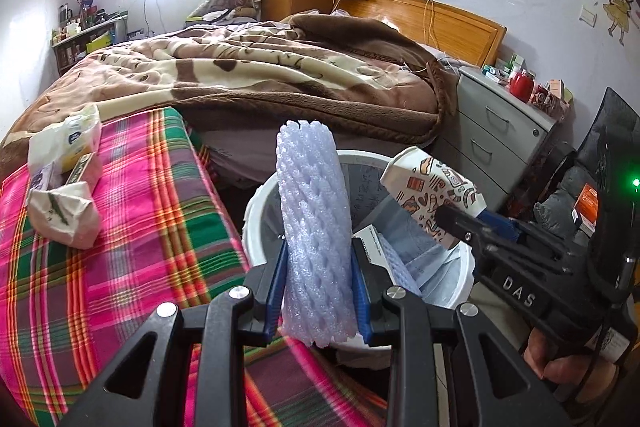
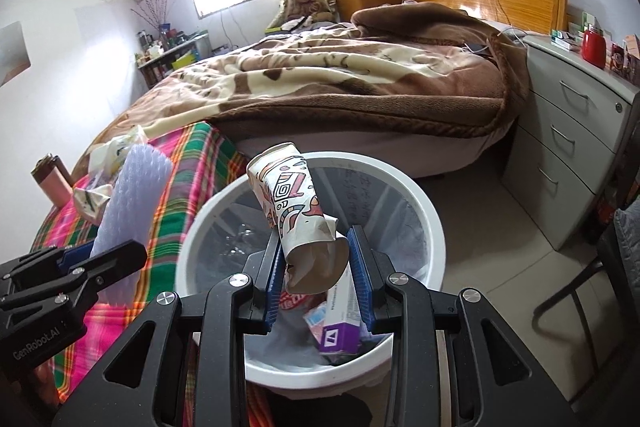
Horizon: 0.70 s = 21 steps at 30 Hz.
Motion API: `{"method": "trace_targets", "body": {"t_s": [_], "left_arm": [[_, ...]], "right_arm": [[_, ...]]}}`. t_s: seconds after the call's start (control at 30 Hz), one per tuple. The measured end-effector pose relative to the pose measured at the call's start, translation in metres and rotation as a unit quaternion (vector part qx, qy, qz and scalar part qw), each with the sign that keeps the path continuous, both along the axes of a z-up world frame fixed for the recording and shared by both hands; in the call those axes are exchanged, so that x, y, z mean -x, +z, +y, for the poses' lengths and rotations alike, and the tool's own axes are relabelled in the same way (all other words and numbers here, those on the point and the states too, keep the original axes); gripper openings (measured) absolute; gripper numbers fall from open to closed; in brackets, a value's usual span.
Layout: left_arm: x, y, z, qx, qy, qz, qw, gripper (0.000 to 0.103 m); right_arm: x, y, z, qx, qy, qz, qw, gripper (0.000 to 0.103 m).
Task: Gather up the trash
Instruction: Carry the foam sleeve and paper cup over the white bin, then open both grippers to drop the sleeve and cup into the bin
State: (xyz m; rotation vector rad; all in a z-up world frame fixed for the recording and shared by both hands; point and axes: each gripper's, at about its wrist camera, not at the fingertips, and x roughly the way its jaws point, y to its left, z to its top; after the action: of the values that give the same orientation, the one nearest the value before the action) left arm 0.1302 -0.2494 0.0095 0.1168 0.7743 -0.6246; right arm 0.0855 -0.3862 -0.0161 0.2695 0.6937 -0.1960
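Note:
My left gripper [image 1: 319, 291] is shut on a white foam net sleeve [image 1: 314, 219], held upright at the near rim of a white trash bin [image 1: 256, 227]. The sleeve also shows in the right wrist view [image 2: 132, 203]. My right gripper [image 2: 320, 279] is shut on a crushed patterned paper cup [image 2: 296, 215] and holds it over the bin [image 2: 432, 227]. The cup and right gripper also show in the left wrist view [image 1: 432, 195]. Inside the bin lie a purple box [image 2: 340, 331] and other wrappers.
A plaid-covered surface [image 1: 132, 235] at the left bears crumpled paper wrappers [image 1: 64, 211] and a tissue pack [image 1: 68, 143]. A bed with a brown blanket [image 1: 260, 67] lies behind. A grey drawer cabinet [image 1: 496, 131] stands at the right. A chair [image 2: 592, 279] stands at the far right.

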Motion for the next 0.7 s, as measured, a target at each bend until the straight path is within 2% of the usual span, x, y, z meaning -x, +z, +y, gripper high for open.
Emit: {"method": "trace_targets", "body": {"t_s": [0.27,0.33,0.37,0.53,0.67,0.7], "left_arm": [[-0.005,-0.006,-0.018,-0.007,-0.012,0.008,0.9999,0.034],[-0.006,-0.007,-0.018,-0.008,-0.009,0.015,0.9998,0.053],[-0.007,-0.008,-0.017,-0.004,-0.007,0.016,0.9998,0.056],[-0.007,-0.006,-0.012,-0.002,-0.002,0.014,0.9999,0.060],[-0.007,-0.005,-0.005,0.004,0.004,0.013,0.9999,0.064],[-0.007,-0.004,-0.003,0.005,0.006,0.012,0.9999,0.064]], "right_arm": [[0.000,-0.005,-0.008,0.003,-0.009,0.015,1.000,0.033],[0.000,-0.006,-0.009,0.003,-0.012,0.017,1.000,0.033],[0.001,-0.006,-0.009,0.002,-0.012,0.018,1.000,0.033],[-0.001,-0.008,-0.010,0.002,-0.019,0.028,0.999,0.034],[-0.001,-0.007,-0.008,-0.001,-0.015,0.026,1.000,0.050],[-0.001,-0.006,-0.006,0.000,-0.015,0.025,1.000,0.050]]}}
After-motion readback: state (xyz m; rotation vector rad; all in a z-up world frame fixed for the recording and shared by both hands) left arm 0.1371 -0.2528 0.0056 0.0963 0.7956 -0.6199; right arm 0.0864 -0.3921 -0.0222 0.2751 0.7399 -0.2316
